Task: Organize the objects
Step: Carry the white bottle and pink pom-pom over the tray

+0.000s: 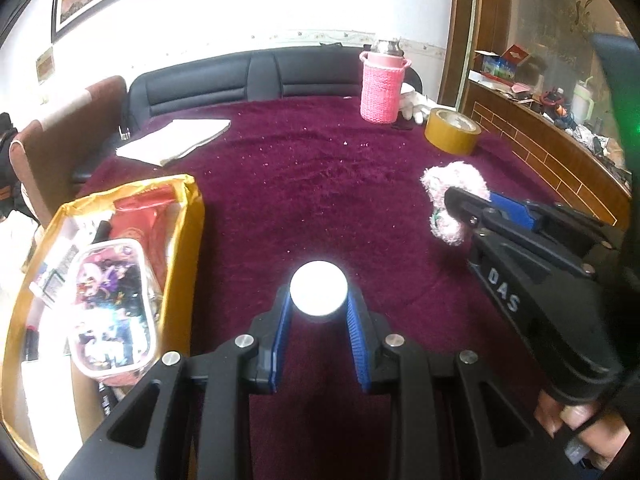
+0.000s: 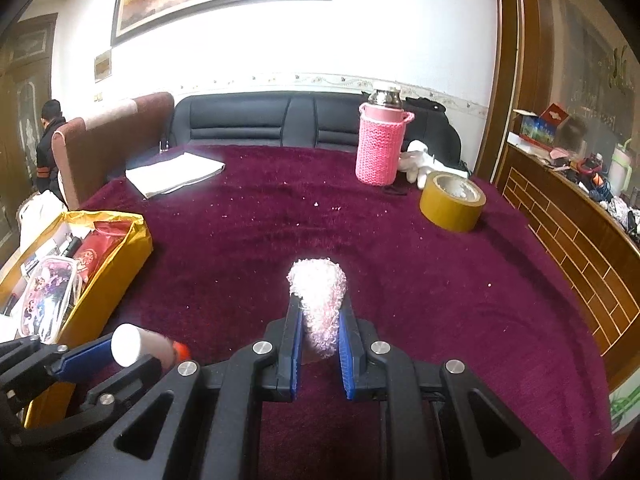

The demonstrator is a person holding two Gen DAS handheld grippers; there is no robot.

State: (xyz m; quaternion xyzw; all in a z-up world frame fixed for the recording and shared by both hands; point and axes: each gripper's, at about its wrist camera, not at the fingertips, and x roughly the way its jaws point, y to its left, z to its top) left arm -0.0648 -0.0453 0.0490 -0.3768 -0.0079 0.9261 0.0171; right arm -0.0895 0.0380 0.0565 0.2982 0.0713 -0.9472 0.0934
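Left wrist view shows my left gripper (image 1: 319, 300) clamped on a white-capped cylinder (image 1: 319, 289), its round end facing the lens and glaring, so I cannot read what it is; the right wrist view shows a pale body and an orange end on it. My right gripper (image 2: 319, 320) is pinched tight on a fluffy pink knitted piece (image 2: 318, 304), which sticks out beyond the pads. Both things hang above the maroon cloth of the bench (image 1: 320, 184), touching nothing else.

I judge the goal to be the yellow box (image 1: 182, 248) at the left edge of the bench, already holding a printed clear pouch (image 1: 112, 304) and a red packet (image 1: 140, 216). To do this well I should bring the left gripper over first, since it is nearer, and lower the cylinder into a free gap beside the pouch before letting go, so it cannot roll. The pink piece is soft and may snag on my pads, so I should spread them fully and lift straight off. Keeping the two grippers from crossing matters too. The tape roll (image 1: 452, 130) and pink-sleeved flask (image 1: 382, 84) stand well apart, out of the way.
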